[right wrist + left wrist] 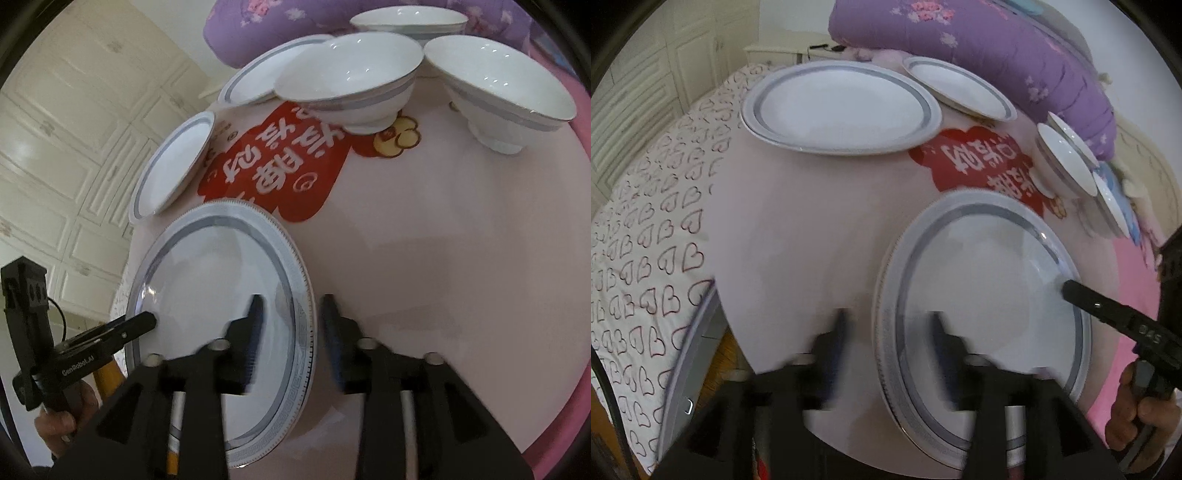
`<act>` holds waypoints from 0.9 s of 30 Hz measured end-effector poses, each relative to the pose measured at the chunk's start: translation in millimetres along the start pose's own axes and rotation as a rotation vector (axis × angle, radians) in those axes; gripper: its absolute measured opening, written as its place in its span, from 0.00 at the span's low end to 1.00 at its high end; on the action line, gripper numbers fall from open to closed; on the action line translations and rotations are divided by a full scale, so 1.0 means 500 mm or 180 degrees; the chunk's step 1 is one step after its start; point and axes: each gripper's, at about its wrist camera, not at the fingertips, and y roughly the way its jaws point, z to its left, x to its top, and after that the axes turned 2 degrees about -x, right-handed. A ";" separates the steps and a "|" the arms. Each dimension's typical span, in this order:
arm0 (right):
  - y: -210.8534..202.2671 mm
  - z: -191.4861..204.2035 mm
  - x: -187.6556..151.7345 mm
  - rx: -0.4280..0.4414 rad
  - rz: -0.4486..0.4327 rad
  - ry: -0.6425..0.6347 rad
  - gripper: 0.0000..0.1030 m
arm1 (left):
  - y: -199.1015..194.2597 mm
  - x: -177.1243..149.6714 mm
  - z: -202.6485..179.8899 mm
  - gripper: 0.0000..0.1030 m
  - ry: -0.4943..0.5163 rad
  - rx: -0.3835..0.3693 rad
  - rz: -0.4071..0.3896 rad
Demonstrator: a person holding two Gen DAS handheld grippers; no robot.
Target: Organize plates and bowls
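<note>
Two hand-held grippers, left (886, 332) and right (291, 325), stand parted astride opposite rims of the plate (982, 295) lying low in both frames on the counter (798, 229), gripping nothing; stiff, slick, breakable, best pinched at the rim.

Glossy glazed ceramic on the big plate (207, 280) straddled by the right claw (291, 332), light glinting off its smooth well and a finely ridged rim. Beyond the claw the bowls (354, 74) shine the same way, porcelain-slick. The pink counter (461, 258) looks smooth and matt. Both claws are matt black plastic. Left of the left claw (888, 332), a soft cloth bedsheet (646, 240); past the plates, a quilted purple duvet (1015, 48).
</note>
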 end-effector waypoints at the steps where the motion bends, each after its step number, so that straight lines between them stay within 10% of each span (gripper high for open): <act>1: -0.007 0.000 0.004 -0.0018 -0.0054 0.0008 0.73 | -0.006 0.001 -0.001 0.79 -0.0007 0.0017 -0.0051; 6: -0.047 -0.007 0.027 -0.0043 -0.0299 0.0106 1.00 | -0.048 0.017 -0.009 0.92 0.0040 0.0126 -0.0337; 27: -0.148 0.117 0.113 -0.0062 -0.0891 -0.0378 1.00 | -0.216 -0.005 -0.046 0.99 0.0087 0.0275 -0.1282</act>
